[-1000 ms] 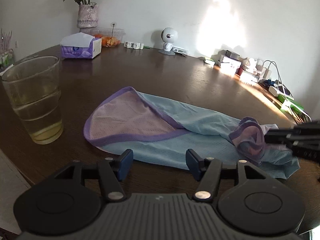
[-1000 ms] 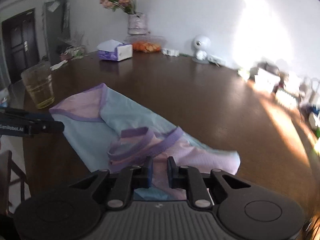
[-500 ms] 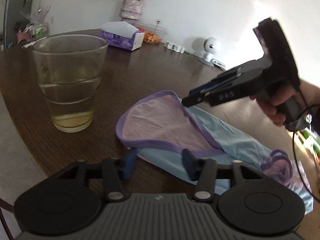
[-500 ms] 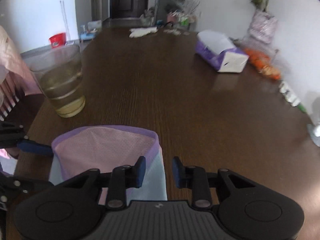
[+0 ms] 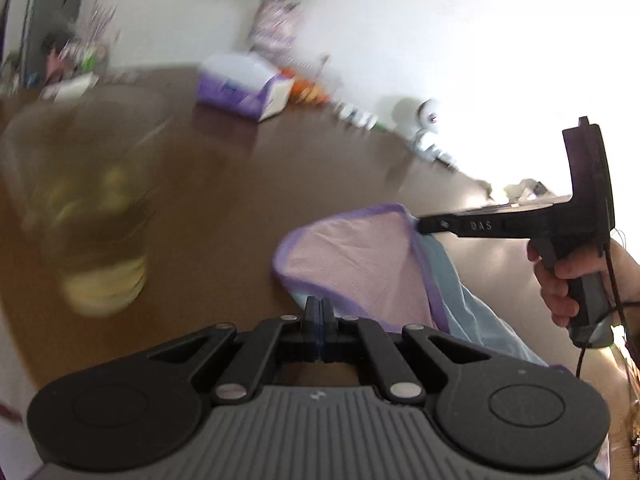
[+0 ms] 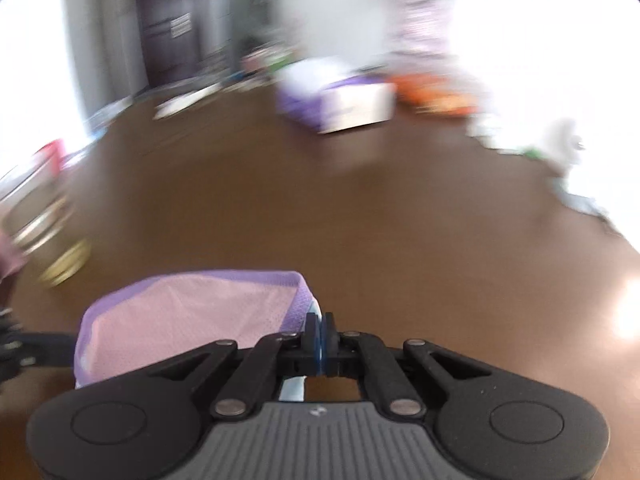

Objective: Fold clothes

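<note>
Two hand-held grippers pinch one end of a small garment, pale blue with a pink mesh panel and purple binding, on a dark wooden worktop. The left gripper has its jaws pressed together on the near hem; the right gripper, gripped by a hand at the edge of the left view, has its jaws shut on the far corner of the same purple-bound opening. The pinched end looks raised off the wood while the rest trails toward the right, its far end out of view, so how far the folding has gone cannot be told. Both views are smeared with motion. To carry a fold well from here, the two grips would likely need to travel together at the same height, keeping the hem taut between them so the thin mesh does not sag or twist, then lay the edge down square on the cloth below. A glass of yellowish drink stands near the left gripper and is the hazard: a swing or dragged cloth could tip it. A tissue box, a flower vase and a small white figure stand well back by the wall.
</note>
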The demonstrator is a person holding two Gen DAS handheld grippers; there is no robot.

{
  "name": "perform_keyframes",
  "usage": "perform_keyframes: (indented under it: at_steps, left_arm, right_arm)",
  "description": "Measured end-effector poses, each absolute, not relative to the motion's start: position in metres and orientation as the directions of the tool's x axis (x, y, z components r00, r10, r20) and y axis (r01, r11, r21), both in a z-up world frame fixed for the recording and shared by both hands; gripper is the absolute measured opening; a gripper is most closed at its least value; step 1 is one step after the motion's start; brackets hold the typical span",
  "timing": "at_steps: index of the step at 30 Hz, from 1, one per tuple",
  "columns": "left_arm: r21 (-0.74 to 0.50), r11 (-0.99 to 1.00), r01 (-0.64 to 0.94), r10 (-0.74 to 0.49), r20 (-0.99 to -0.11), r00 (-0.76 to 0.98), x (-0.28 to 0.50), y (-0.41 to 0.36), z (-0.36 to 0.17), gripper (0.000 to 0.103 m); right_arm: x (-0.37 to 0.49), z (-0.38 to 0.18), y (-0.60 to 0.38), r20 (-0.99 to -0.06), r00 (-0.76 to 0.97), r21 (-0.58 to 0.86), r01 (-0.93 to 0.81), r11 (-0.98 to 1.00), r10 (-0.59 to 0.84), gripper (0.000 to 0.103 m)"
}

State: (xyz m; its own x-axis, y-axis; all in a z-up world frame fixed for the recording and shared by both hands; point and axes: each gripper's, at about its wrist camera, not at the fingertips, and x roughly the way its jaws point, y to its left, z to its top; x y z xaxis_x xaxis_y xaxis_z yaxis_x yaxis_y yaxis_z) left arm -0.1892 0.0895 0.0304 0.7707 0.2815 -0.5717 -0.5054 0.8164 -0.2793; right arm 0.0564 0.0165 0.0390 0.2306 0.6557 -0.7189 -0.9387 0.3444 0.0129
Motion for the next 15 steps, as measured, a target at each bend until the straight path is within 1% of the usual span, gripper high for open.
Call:
perform_keyframes:
  at_steps: [6,10,11,13,14,15]
  left_arm:
    - [-0.29,0.873,-0.391,0.185,-0.545,0.818,-0.116,0.059,0.046,0.0]
    - [-0.252,0.927,-0.278,0.085,-0.582,0.809,-0.084,0.026,0.044,0.002]
    - [-0.242,0.939,-0.245,0.056,-0.595,0.802,-0.08,0.018,0.042,0.006]
    - [-0.258,0.956,-0.141,-0.048,-0.61,0.791,-0.082,0.002,0.037,0.013]
    - [-0.266,0.961,-0.08,-0.106,-0.618,0.779,-0.086,-0.006,0.036,0.029]
    - [-0.271,0.962,-0.014,-0.165,-0.625,0.763,-0.091,-0.015,0.035,0.04]
  right_arm:
    - [0.102,0.051,-0.063,-0.697,0.418,0.011,-0.806,0.592,0.582,0.0]
    - [0.123,0.051,-0.125,-0.707,0.525,-0.021,-0.686,0.728,0.474,0.0]
    - [0.129,0.047,-0.136,-0.713,0.547,-0.03,-0.648,0.761,0.439,0.0]
    - [0.14,0.04,-0.158,-0.722,0.587,-0.047,-0.569,0.821,0.365,0.0]
    - [0.146,0.037,-0.169,-0.727,0.604,-0.057,-0.527,0.848,0.327,0.0]
    - [0.152,0.033,-0.179,-0.731,0.619,-0.067,-0.484,0.873,0.288,0.0]
